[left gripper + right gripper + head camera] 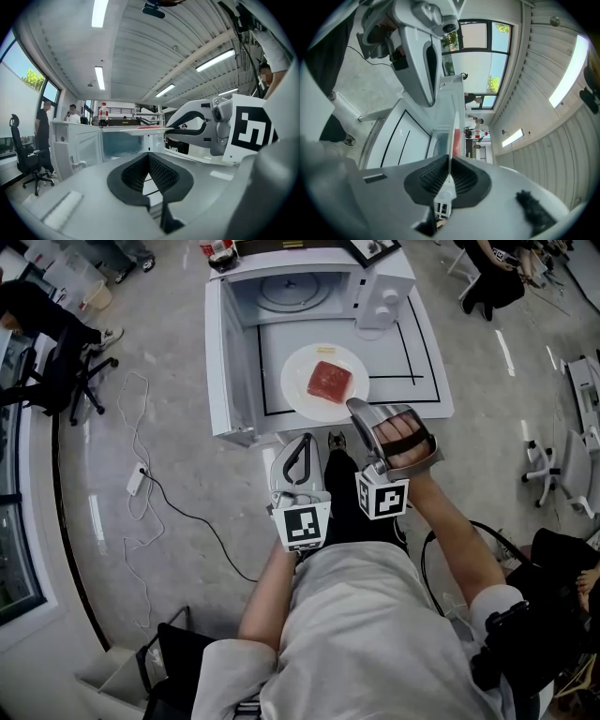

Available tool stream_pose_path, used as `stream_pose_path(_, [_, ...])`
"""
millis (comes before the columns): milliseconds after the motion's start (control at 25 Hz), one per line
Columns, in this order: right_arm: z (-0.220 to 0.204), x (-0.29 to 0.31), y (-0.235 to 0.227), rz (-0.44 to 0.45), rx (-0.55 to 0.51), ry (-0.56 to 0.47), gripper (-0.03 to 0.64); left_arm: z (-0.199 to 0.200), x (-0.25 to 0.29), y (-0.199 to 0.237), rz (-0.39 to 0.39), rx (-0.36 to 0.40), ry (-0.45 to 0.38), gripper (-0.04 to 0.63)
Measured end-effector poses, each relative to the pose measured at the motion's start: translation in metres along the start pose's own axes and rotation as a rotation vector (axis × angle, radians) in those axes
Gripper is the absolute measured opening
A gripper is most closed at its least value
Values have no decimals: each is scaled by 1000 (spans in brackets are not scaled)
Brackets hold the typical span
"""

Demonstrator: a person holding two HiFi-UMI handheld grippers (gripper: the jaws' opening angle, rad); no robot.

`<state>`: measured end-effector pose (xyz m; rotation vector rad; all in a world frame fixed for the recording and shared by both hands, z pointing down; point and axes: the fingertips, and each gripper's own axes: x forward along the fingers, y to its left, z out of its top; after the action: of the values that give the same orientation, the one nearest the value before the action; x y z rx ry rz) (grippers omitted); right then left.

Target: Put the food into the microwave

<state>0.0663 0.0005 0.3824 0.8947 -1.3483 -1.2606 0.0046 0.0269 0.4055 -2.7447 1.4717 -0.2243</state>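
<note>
A white plate carrying a red slab of meat hovers over the table in front of the white microwave. The microwave's door is swung open to the left. My right gripper is shut on the plate's near rim; in the right gripper view the plate runs edge-on out of the shut jaws, the meat beside it. My left gripper sits lower left of the plate, shut and empty. From it I see the plate before the open cavity.
The white table has black taped outlines. A bottle stands on the microwave. A black office chair and a power strip with cable are on the floor at left, another chair at right. People stand beyond.
</note>
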Motion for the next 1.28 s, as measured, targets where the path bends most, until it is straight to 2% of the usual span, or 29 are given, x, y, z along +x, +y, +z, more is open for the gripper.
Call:
stream_pose_path(160, [-8, 32, 9, 6, -1, -1, 21, -11, 24, 12, 19, -19, 16, 8])
stream_pose_path(400, [-23, 82, 19, 10, 16, 0, 21, -26, 68, 28, 30, 8, 20, 8])
stream_pose_path(600, [-38, 118, 30, 32, 23, 6, 21, -35, 99, 39, 45, -23, 39, 8])
stream_pose_path(880, [-49, 152, 34, 49, 23, -3, 21, -47, 125, 44, 53, -37, 77, 8])
stream_pose_path(1280, [-64, 197, 44, 76, 36, 21, 21, -51, 149, 54, 84, -51, 85, 8])
